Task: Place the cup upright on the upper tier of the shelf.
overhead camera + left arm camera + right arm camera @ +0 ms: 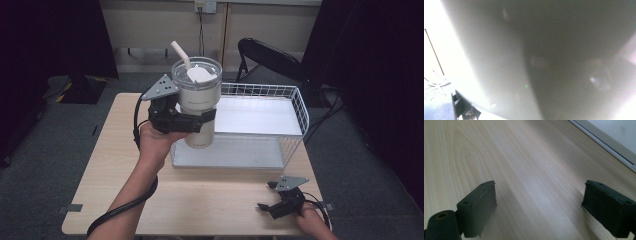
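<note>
A tall white tumbler [198, 97] with a clear lid and a white straw [180, 53] stands upright in the air at the left end of a white wire rack [295, 107]. My left gripper [200, 121] is shut on the tumbler's middle, coming at it from the left. In the left gripper view the tumbler's pale wall [549, 62] sits right against the camera, blurred. My right gripper [266, 195] rests low on the wooden table [200, 205] near its front right corner. In the right gripper view it [539, 197] stands open with bare wood between the jaws.
The wire rack has a white upper shelf [255, 117] and a lower tray [230, 152], and takes up the table's back right. A black folding chair [270, 57] stands behind the table. A cable [125, 207] trails from the left gripper along the forearm.
</note>
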The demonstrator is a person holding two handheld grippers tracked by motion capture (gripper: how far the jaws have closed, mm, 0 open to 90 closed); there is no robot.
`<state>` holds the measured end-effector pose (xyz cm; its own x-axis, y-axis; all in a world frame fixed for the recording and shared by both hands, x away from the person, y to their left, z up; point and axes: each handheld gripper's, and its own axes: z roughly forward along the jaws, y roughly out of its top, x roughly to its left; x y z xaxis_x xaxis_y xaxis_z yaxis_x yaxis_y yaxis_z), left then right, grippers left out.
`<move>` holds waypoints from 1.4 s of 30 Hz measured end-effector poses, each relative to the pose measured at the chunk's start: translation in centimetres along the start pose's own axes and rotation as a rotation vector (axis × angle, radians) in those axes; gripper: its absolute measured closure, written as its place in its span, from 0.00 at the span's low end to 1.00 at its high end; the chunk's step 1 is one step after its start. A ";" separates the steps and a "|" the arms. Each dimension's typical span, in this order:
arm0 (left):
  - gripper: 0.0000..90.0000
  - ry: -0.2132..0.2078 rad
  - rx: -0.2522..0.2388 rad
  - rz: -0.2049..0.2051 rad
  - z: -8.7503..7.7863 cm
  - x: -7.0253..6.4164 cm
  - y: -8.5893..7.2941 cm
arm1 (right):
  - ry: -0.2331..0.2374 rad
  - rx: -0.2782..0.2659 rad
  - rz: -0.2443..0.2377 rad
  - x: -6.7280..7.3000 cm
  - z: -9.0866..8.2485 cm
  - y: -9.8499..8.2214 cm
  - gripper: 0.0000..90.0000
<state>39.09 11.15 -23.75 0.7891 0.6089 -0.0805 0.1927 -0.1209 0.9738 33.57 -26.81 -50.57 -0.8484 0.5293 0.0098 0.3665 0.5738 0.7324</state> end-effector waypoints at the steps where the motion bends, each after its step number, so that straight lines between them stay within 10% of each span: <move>1: 0.11 -0.001 -0.003 -0.005 0.1 -0.1 0.1 | 0.000 0.000 0.001 0.0 0.0 0.0 0.12; 42: 0.11 0.028 0.023 0.023 5.6 0.9 2.3 | 0.000 0.001 0.001 0.0 0.0 0.0 0.12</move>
<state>43.55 7.01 -22.78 0.7770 0.6274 -0.0521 0.1883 -0.1525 0.9702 33.55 -26.81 -50.56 -0.8479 0.5300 0.0108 0.3679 0.5736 0.7319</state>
